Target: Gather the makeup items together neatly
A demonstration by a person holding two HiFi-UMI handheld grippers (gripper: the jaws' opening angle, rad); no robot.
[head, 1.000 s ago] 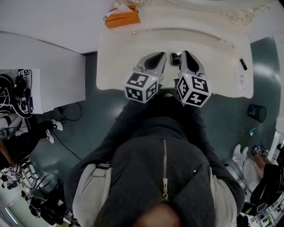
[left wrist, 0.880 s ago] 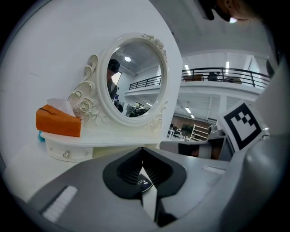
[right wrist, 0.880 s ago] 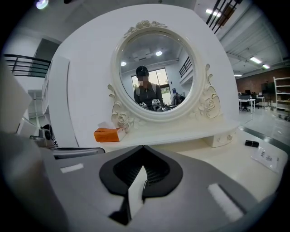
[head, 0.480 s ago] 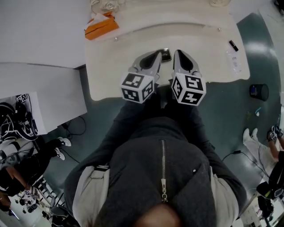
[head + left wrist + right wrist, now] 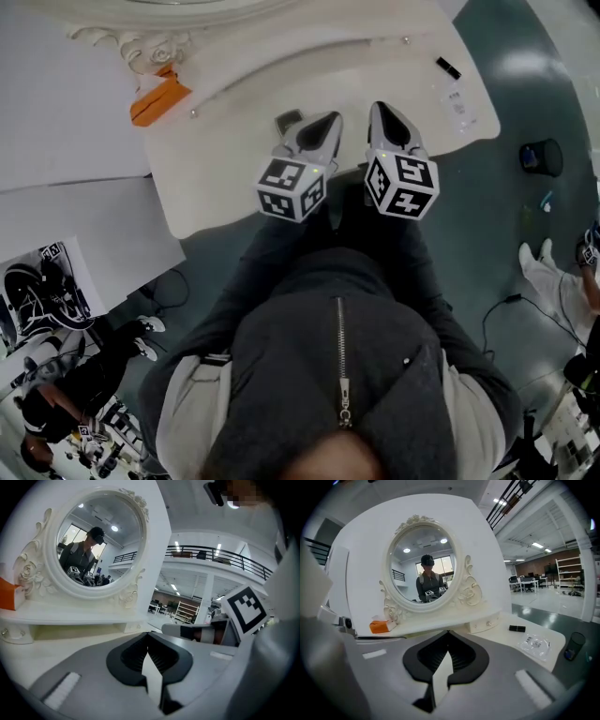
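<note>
Over the white dressing table, my left gripper and right gripper are side by side, both shut and empty. A small dark compact lies just left of the left gripper's tip. A black lipstick and a clear plastic packet lie toward the table's right end. In the right gripper view the shut gripper points at the mirror base, with the lipstick and packet to its right. The left gripper view shows its shut gripper below the oval mirror.
An orange tissue box sits on the table's raised back shelf at the left, also visible in the right gripper view. The ornate mirror stands at the back. A dark bin stands on the floor right of the table.
Both grippers have shifted right along the table; the compact that lay between their tips is now left of the left gripper. Both stayed shut.
</note>
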